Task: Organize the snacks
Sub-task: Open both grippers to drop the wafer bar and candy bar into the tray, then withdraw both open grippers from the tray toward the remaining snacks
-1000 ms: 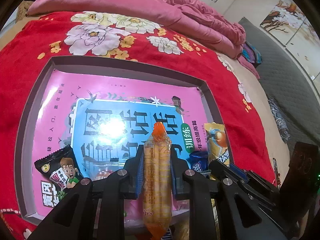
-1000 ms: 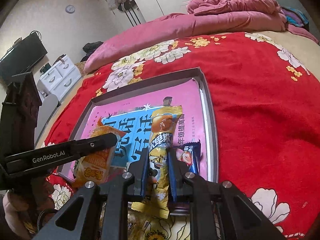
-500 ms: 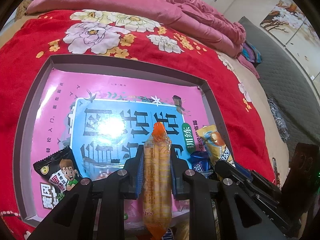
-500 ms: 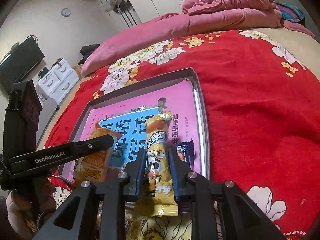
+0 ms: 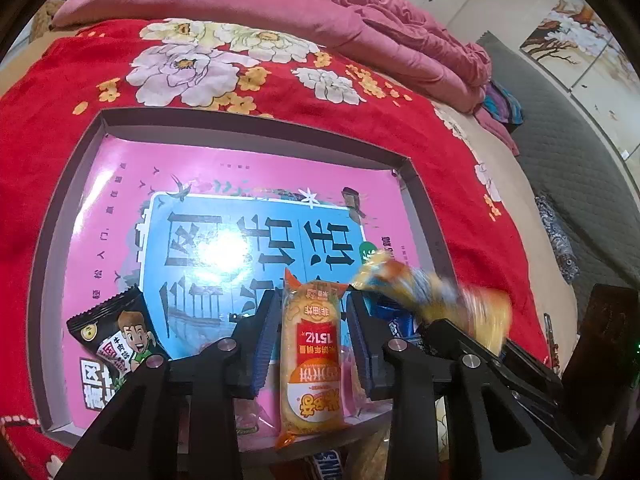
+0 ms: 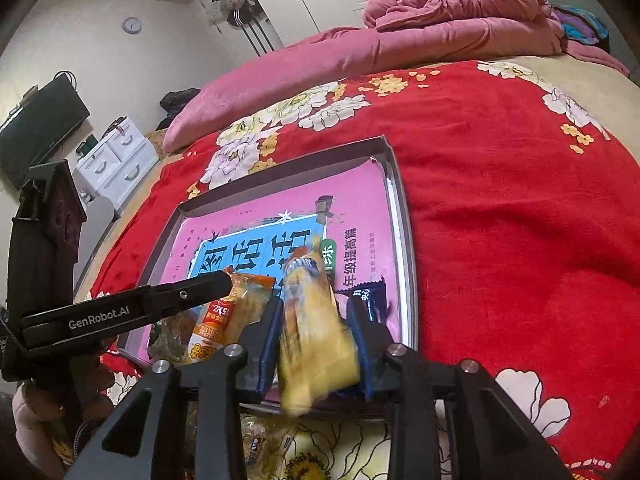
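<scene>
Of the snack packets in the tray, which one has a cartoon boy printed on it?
The black snack packet at the tray's near-left corner, clear of both hand-held grippers. The others are an orange packet, a yellow-blue one and a small dark blue one; none shows a figure.

Both cameras sit close above the near edge of the tray (image 5: 256, 130), looking down and forward across the bed. Both see the tray; the right view, maybe further right, also shows the left gripper (image 6: 224, 286).

A bed covered by a red floral blanket (image 5: 360, 120) fills both views. A shallow grey tray (image 5: 248, 122) lies on it at centre frame, and a crumpled pink quilt (image 5: 400, 28) lies along the top.
</scene>
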A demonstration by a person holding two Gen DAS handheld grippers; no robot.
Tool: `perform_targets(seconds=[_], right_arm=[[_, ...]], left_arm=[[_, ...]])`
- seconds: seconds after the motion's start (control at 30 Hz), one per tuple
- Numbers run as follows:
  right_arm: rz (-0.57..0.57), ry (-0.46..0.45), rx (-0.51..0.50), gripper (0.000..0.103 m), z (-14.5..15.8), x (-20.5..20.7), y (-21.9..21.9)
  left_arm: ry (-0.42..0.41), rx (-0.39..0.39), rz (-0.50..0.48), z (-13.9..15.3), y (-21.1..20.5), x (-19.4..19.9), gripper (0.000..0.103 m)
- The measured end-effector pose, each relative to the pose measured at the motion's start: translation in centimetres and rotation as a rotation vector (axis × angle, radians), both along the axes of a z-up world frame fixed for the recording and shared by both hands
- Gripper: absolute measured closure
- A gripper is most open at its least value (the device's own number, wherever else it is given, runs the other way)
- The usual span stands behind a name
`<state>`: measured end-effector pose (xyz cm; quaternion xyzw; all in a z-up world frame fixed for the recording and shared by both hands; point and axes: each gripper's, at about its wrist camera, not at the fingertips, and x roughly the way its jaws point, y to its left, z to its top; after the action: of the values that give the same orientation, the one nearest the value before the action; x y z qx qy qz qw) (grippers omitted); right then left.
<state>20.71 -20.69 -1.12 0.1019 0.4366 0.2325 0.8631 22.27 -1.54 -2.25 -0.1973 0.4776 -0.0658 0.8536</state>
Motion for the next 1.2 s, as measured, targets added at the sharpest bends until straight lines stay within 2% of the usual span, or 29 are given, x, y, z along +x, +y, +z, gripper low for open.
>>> perform_targets(seconds=[0.33, 0.47, 0.63, 0.9, 1.03, 1.2], right_arm=[[-0.006, -0.007, 0.021, 0.061, 0.4, -0.1, -0.3], [-0.012, -0.044, 0.052, 0.053, 1.3, -0.4, -0.6], [-0.007, -0.098, 0.089, 0.049, 2.5, -1.0, -1.0], [0.007, -0.133, 0.069, 0.045, 3.2, -1.6, -0.6], [0.013, -0.179, 0.052, 0.037, 4.1, -2.3, -0.5], [0.043, -0.213, 0.027, 0.035, 4.6, -3.2, 0.0]], left_arm=[[-0.017, -0.007, 0.007, 1.0, 0.3, -0.8, 0.05], [-0.033, -0.013, 0.01, 1.7, 0.4, -1.3, 0.044], [-0.058, 0.01, 0.005, 2.6, 0.4, -2.1, 0.034], [-0.08, 0.006, 0.028, 3.3, 1.1, -3.8, 0.029], [-0.088, 0.02, 0.027, 3.7, 1.3, -4.5, 0.029], [-0.088, 0.035, 0.028, 3.9, 1.6, -5.6, 0.029]])
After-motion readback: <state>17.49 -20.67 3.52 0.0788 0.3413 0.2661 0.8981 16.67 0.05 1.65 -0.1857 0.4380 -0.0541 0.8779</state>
